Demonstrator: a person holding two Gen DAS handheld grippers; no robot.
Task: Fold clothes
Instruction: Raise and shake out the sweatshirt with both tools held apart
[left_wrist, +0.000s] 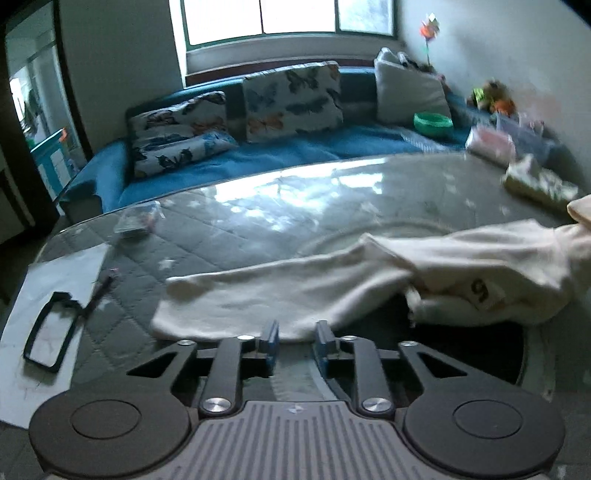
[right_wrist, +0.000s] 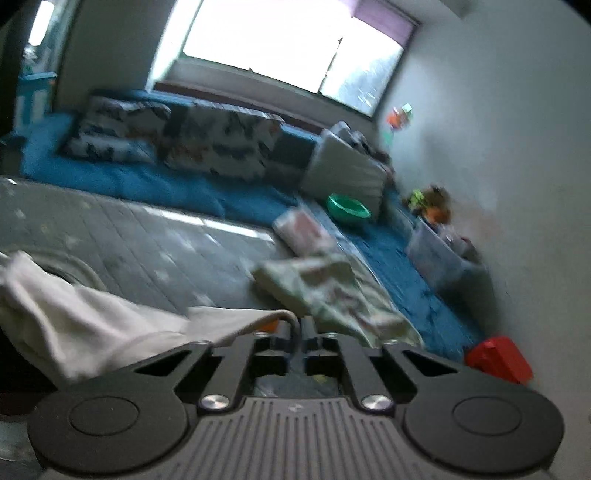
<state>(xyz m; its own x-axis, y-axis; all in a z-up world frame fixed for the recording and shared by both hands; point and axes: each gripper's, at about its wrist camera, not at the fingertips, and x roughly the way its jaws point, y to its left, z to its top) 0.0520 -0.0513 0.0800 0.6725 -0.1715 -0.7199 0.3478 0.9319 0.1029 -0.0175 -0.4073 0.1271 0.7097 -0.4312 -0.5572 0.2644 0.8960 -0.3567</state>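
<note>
A white garment (left_wrist: 295, 291) lies stretched across the glass-topped table (left_wrist: 236, 225), bunched at the right where a tag with a dark numeral (left_wrist: 480, 290) shows. My left gripper (left_wrist: 297, 338) is open just in front of the garment's near hem, with nothing between its blue pads (left_wrist: 269, 338). In the blurred right wrist view the same white garment (right_wrist: 92, 317) drapes in from the left. Its hem ends against the left fingertip of my right gripper (right_wrist: 298, 326). That gripper shows a narrow gap, and no cloth is seen inside it.
A folded patterned cloth (left_wrist: 539, 182) (right_wrist: 332, 291) and a pink packet (left_wrist: 489, 142) (right_wrist: 303, 229) lie at the table's far right. A paper sheet with a black frame (left_wrist: 48, 328) sits at the left, with a small bag (left_wrist: 138, 218) beyond it. Behind the table stands a blue sofa (left_wrist: 295, 151) holding a green bowl (right_wrist: 347, 208).
</note>
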